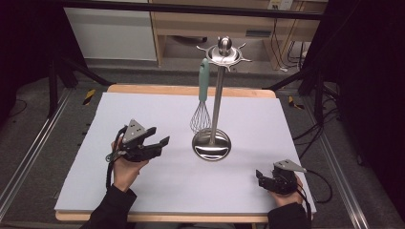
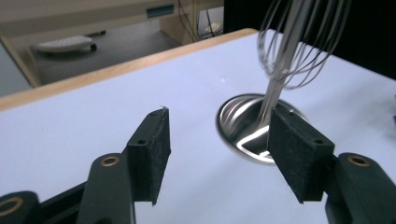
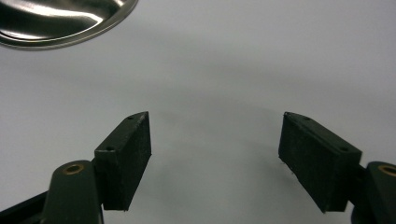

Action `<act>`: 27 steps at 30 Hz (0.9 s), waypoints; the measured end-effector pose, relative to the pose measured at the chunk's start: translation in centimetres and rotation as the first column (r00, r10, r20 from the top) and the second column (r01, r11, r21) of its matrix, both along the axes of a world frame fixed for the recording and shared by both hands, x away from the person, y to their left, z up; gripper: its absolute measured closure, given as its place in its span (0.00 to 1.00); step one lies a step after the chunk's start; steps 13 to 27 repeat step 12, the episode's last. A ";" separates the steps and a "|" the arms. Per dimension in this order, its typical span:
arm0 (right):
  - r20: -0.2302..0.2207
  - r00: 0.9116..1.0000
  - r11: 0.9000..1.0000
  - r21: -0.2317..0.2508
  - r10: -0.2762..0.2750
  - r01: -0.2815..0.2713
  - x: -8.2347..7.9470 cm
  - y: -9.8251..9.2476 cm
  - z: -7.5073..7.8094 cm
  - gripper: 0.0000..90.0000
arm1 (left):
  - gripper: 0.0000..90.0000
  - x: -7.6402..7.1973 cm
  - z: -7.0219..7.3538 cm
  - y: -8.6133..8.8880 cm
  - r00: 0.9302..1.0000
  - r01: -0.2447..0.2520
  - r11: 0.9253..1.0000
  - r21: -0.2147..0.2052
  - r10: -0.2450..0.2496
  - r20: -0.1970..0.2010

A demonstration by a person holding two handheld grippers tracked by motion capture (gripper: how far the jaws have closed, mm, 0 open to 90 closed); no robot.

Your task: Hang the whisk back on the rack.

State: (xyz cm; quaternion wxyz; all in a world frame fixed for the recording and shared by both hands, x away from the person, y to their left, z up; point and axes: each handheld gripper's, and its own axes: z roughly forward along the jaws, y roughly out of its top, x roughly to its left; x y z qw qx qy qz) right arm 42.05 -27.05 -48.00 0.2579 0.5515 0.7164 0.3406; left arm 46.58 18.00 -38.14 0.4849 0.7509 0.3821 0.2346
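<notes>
Both tongs gape empty, left tongs (image 1: pixel 155 140) beside the stand (image 1: pixel 211 145) mid-counter (image 1: pixel 143 109), right tongs (image 1: pixel 260 176) well apart; a careless left reach could knock the hanging whisk (image 1: pixel 201 119) off or tip the stand.

Wooden table (image 1: pixel 191 89) under white sheet (image 1: pixel 143 114); steel utensil stand (image 1: pixel 211 145) upright near centre, round base flat on sheet.
</notes>
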 end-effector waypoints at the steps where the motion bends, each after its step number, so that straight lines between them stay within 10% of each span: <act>1: -0.001 1.000 1.000 -0.002 -0.005 0.005 0.0 0.0 0.0 0.27 | 0.43 0.0 -0.4 0.3 1.000 -0.006 1.000 0.010 0.006 -0.009; 12: -0.003 1.000 0.999 -0.021 -0.029 0.029 -0.1 -0.4 0.0 0.25 | 0.41 -0.5 -4.2 3.5 0.993 -0.083 0.992 0.090 0.090 -0.082; 27: -0.003 1.000 0.999 -0.021 -0.029 0.029 -0.1 -0.4 0.0 0.25 | 0.41 -0.5 -4.2 3.5 0.993 -0.083 0.992 0.090 0.090 -0.082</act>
